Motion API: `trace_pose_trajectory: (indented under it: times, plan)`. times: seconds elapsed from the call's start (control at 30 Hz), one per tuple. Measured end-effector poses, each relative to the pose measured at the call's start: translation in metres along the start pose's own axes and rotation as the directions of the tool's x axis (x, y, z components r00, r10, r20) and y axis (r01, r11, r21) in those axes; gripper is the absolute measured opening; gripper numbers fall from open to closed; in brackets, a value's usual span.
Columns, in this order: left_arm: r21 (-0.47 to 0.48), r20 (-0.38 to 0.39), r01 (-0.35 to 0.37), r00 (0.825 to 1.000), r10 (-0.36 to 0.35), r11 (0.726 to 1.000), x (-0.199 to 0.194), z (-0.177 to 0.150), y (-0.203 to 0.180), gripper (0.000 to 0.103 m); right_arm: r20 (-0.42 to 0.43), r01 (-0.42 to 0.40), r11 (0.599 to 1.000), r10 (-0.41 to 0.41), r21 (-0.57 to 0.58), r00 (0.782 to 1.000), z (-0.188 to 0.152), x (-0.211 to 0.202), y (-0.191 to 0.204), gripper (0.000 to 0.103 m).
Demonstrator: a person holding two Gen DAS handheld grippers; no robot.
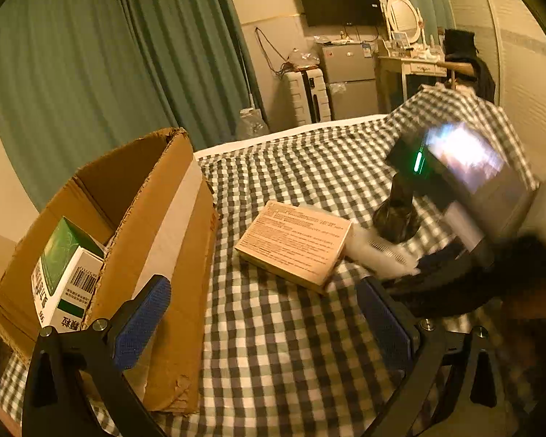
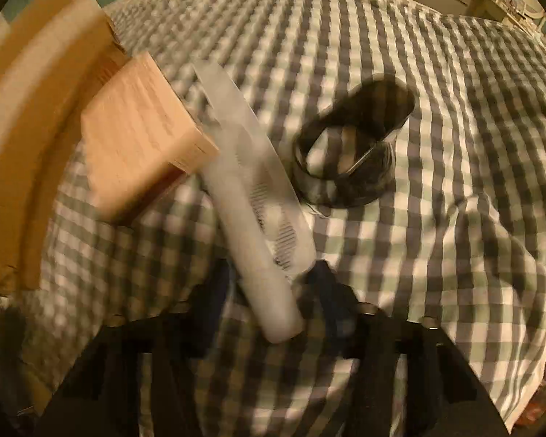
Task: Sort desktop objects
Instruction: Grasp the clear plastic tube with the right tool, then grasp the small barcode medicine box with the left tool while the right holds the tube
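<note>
In the left wrist view the left gripper (image 1: 262, 313) fills the lower part of the frame with its blue-padded fingers (image 1: 142, 324) spread wide and nothing between them, so it is released; it hovers over a checked cloth (image 1: 273, 357) that covers the whole surface; at the left of the frame a brown cardboard box (image 1: 171, 255) stands open at the top, and a green and white carton (image 1: 67, 273) with a barcode leans inside it near the lower left; in the middle of the frame a flat tan box (image 1: 295, 242) lies on the cloth, printed side up, just to the right of the cardboard box but apart from it; to its right a white tube (image 1: 382, 251) shows blurred, its near end meeting the right gripper (image 1: 436, 273), which comes in from the right edge of the frame; behind the tube a dark glossy container (image 1: 396, 215) sits on the cloth. In the right wrist view everything is smeared by motion; the white tube (image 2: 258, 215) runs from the upper middle down to the lower centre, where its end lies between the dark fingers of the right gripper (image 2: 269, 309); the jaws appear closed against the tube, though the blur hides the exact contact; the tan box (image 2: 142, 145) lies at the left beside the tube, the cardboard box (image 2: 25, 145) curves along the left edge, and the dark container (image 2: 353, 145), open at the top, stands right of the tube.
</note>
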State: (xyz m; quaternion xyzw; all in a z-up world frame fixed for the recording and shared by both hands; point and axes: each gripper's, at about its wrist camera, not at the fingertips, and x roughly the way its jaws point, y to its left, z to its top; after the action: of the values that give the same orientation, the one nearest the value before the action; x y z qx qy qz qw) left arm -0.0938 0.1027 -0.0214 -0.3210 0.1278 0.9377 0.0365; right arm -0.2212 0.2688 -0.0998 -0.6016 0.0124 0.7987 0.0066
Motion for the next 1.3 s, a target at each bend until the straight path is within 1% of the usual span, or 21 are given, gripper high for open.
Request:
trace_pose_trajectory:
  times: [0.03, 0.07, 0.13, 0.2, 0.27, 0.37, 0.4, 0.5, 0.57, 0.63, 0.77, 0.83, 0.87, 0.9, 0.93, 1.0, 1.03, 1.1, 1.17, 1.2, 1.3]
  plan:
    - [-0.01, -0.001, 0.022, 1.0, -0.022, 1.0, -0.003, 0.001, 0.001, 0.103, 0.008, 0.007, 1.0, -0.007, -0.001, 1.0, -0.001, -0.004, 0.0, 0.025]
    - [-0.022, -0.003, 0.058, 0.998, -0.058, 0.998, -0.007, 0.002, 0.002, 0.103, 0.014, 0.01, 1.0, -0.011, 0.008, 1.0, -0.003, -0.009, -0.001, 0.02]
    - [-0.042, -0.007, 0.115, 0.993, -0.115, 0.993, -0.015, 0.003, -0.001, 0.103, 0.064, -0.018, 0.998, 0.014, 0.059, 0.998, -0.012, -0.028, -0.009, 0.02]
    - [-0.064, 0.002, 0.156, 0.988, -0.157, 0.986, -0.021, 0.004, -0.003, 0.103, 0.135, -0.098, 0.987, 0.081, 0.124, 0.988, -0.025, -0.051, -0.02, 0.02]
    - [-0.073, -0.003, 0.192, 0.981, -0.192, 0.979, -0.019, 0.006, -0.006, 0.103, 0.227, -0.151, 0.97, 0.107, 0.188, 0.968, -0.041, -0.078, -0.032, 0.02]
    - [-0.112, -0.052, 0.212, 0.974, -0.219, 0.971, -0.007, 0.007, -0.007, 0.103, 0.345, -0.205, 0.946, 0.112, 0.249, 0.932, -0.064, -0.107, -0.046, 0.02]
    - [-0.129, -0.062, 0.222, 0.971, -0.231, 0.966, -0.002, 0.007, -0.007, 0.103, 0.387, -0.223, 0.934, 0.104, 0.278, 0.916, -0.069, -0.116, -0.051, 0.02]
    - [-0.183, -0.09, 0.248, 0.96, -0.267, 0.951, 0.014, 0.003, -0.011, 0.103, 0.464, -0.252, 0.908, 0.075, 0.334, 0.883, -0.073, -0.132, -0.064, 0.02]
    - [-0.222, -0.11, 0.238, 0.958, -0.267, 0.946, 0.032, 0.002, -0.014, 0.103, 0.476, -0.288, 0.891, 0.095, 0.351, 0.874, -0.073, -0.135, -0.073, 0.02]
    - [-0.277, -0.111, 0.219, 0.96, -0.258, 0.935, 0.049, 0.005, -0.013, 0.103, 0.471, -0.3, 0.882, 0.104, 0.362, 0.876, -0.075, -0.132, -0.077, 0.02]
    - [-0.427, -0.1, 0.194, 0.961, -0.259, 0.883, 0.082, 0.01, -0.009, 0.103, 0.46, -0.319, 0.875, 0.128, 0.365, 0.879, -0.074, -0.129, -0.077, 0.02]
    - [-0.477, -0.126, 0.14, 0.966, -0.225, 0.868, 0.097, 0.01, -0.008, 0.103, 0.467, -0.327, 0.874, 0.135, 0.36, 0.874, -0.074, -0.129, -0.078, 0.02]
    - [-0.496, -0.162, 0.09, 0.968, -0.194, 0.864, 0.107, 0.01, -0.008, 0.103, 0.47, -0.329, 0.873, 0.134, 0.361, 0.873, -0.074, -0.129, -0.08, 0.02]
    - [-0.514, -0.203, 0.043, 0.964, -0.17, 0.857, 0.117, 0.009, -0.008, 0.103, 0.47, -0.334, 0.87, 0.139, 0.363, 0.872, -0.073, -0.124, -0.081, 0.02]
    - [-0.529, -0.221, 0.033, 0.959, -0.175, 0.848, 0.123, 0.009, -0.007, 0.103, 0.468, -0.337, 0.868, 0.142, 0.365, 0.872, -0.073, -0.124, -0.082, 0.02]
    - [-0.565, -0.243, 0.051, 0.944, -0.225, 0.824, 0.137, 0.006, -0.008, 0.103, 0.465, -0.342, 0.863, 0.146, 0.371, 0.873, -0.075, -0.122, -0.084, 0.02]
    - [-0.558, -0.241, 0.057, 0.943, -0.227, 0.828, 0.139, 0.006, -0.009, 0.103, 0.463, -0.346, 0.861, 0.15, 0.373, 0.874, -0.076, -0.122, -0.085, 0.02]
    - [-0.498, -0.235, 0.084, 0.945, -0.227, 0.863, 0.14, 0.01, -0.014, 0.103, 0.458, -0.343, 0.86, 0.149, 0.377, 0.876, -0.077, -0.122, -0.085, 0.02]
    - [-0.423, -0.266, 0.126, 0.93, -0.255, 0.897, 0.145, 0.01, -0.02, 0.103, 0.455, -0.339, 0.862, 0.147, 0.377, 0.878, -0.076, -0.121, -0.085, 0.02]
    - [-0.405, -0.27, 0.143, 0.925, -0.267, 0.903, 0.146, 0.008, -0.019, 0.103, 0.454, -0.335, 0.863, 0.143, 0.378, 0.88, -0.076, -0.121, -0.084, 0.02]
    - [-0.39, -0.276, 0.177, 0.914, -0.299, 0.903, 0.145, 0.007, -0.016, 0.103, 0.451, -0.324, 0.867, 0.134, 0.378, 0.883, -0.076, -0.121, -0.083, 0.02]
